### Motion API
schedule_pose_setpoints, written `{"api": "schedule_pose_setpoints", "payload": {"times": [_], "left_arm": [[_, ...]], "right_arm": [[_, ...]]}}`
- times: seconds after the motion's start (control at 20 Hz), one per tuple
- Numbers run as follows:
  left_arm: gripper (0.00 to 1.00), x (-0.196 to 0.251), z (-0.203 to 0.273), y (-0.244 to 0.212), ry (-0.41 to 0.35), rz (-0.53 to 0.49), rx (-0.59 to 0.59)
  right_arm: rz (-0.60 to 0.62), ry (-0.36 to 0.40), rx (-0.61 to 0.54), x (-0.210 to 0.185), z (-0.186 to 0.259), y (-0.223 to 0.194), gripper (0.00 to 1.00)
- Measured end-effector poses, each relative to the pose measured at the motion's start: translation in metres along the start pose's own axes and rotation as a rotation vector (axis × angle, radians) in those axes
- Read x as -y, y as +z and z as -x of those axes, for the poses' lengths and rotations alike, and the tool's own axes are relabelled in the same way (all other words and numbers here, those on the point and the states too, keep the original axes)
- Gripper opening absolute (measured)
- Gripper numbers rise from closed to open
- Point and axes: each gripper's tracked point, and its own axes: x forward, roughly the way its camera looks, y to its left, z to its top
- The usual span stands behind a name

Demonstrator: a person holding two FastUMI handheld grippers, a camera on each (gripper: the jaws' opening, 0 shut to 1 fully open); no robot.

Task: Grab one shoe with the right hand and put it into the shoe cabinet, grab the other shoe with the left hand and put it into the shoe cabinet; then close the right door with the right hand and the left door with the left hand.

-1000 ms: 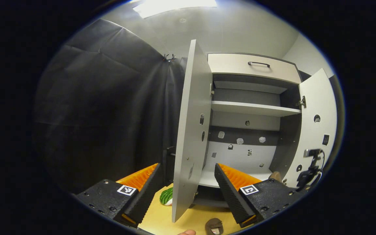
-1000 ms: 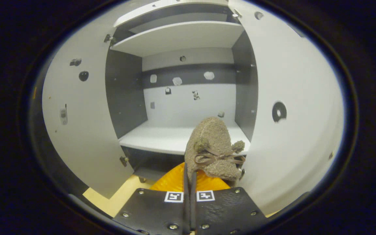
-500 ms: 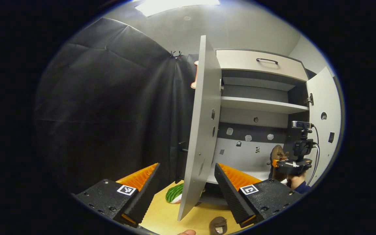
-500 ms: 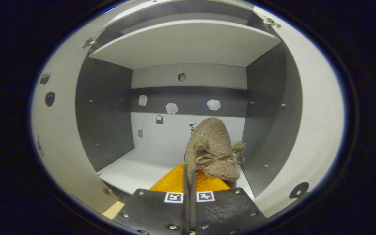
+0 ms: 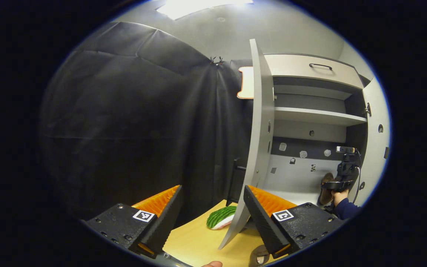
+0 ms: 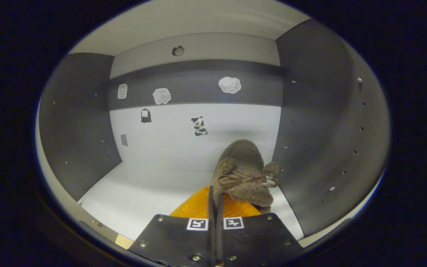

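A fuzzy brown shoe (image 6: 244, 171) with a bow is held in my right gripper (image 6: 215, 193), which is shut on its heel edge. The shoe hangs low inside the cabinet's lower compartment, over the white shelf floor (image 6: 150, 193) and close to the dark right wall (image 6: 321, 148). In the left gripper view, the right gripper (image 5: 341, 182) and that shoe (image 5: 325, 187) sit inside the shoe cabinet (image 5: 310, 116). My left gripper (image 5: 211, 207) is open and holds nothing. The other brown shoe (image 5: 259, 256) lies on the wooden floor, just below its right finger.
The cabinet's left door (image 5: 258, 148) stands open, edge-on ahead of the left gripper; the right door (image 5: 377, 148) is open too. A green striped cushion (image 5: 221, 221) lies on the floor (image 5: 195, 243) by the left door. A drawer (image 5: 310, 70) tops the cabinet.
My right gripper has carried the shoe from outside the doors deep into the lower compartment. The left gripper view has swung left, so the cabinet sits farther right.
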Motion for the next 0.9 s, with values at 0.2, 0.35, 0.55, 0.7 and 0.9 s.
{"api": "schedule_pose_setpoints", "payload": {"times": [0.2, 0.35, 0.55, 0.7, 0.9], "left_arm": [[0.99, -0.006, 0.006, 0.002, 0.017, -0.002, 0.001], [1.00, -0.011, 0.009, 0.002, 0.033, -0.015, 0.002], [1.00, -0.006, 0.011, 0.001, 0.023, -0.012, -0.004], [1.00, 0.001, 0.013, 0.001, 0.005, -0.020, -0.008], [1.00, 0.019, 0.013, 0.000, -0.049, -0.014, -0.011]], "right_arm": [[-0.012, 0.005, -0.063, -0.003, -0.019, -0.017, 0.00], [-0.021, 0.022, -0.120, -0.010, -0.024, -0.033, 0.01], [-0.019, 0.052, -0.103, -0.019, -0.019, -0.029, 0.34], [-0.001, 0.071, -0.093, -0.023, -0.005, -0.025, 0.65], [0.004, 0.087, -0.069, -0.022, 0.026, -0.017, 0.80]]}}
